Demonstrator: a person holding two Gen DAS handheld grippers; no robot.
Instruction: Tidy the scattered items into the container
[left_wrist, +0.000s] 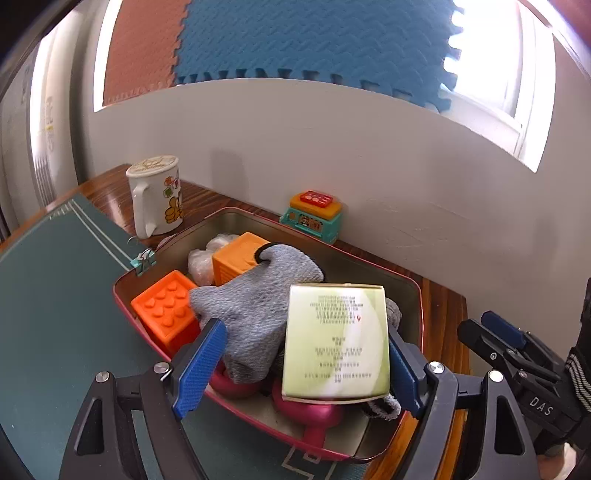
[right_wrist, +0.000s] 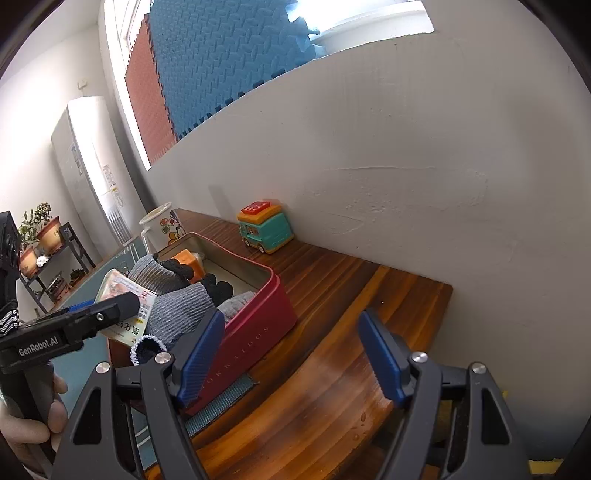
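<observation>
A red tin (left_wrist: 122, 295) sits on the wooden table and holds two orange blocks (left_wrist: 166, 310), a grey glove (left_wrist: 255, 306), pink dumbbells (left_wrist: 306, 410) and a clear bag. My left gripper (left_wrist: 299, 365) is open above the tin. A pale green carton (left_wrist: 336, 343) lies between its blue fingers on top of the glove, against the right pad. My right gripper (right_wrist: 291, 362) is open and empty over bare wood right of the tin (right_wrist: 258, 325). A teal and orange toy truck (left_wrist: 314, 216) stands by the wall, also in the right wrist view (right_wrist: 264, 229).
A white cartoon mug (left_wrist: 155, 199) stands behind the tin at the left. A green mat (left_wrist: 55, 295) covers the table's left part, with a binder clip (left_wrist: 144, 260) at the tin's corner. A white wall (left_wrist: 369, 166) backs the table.
</observation>
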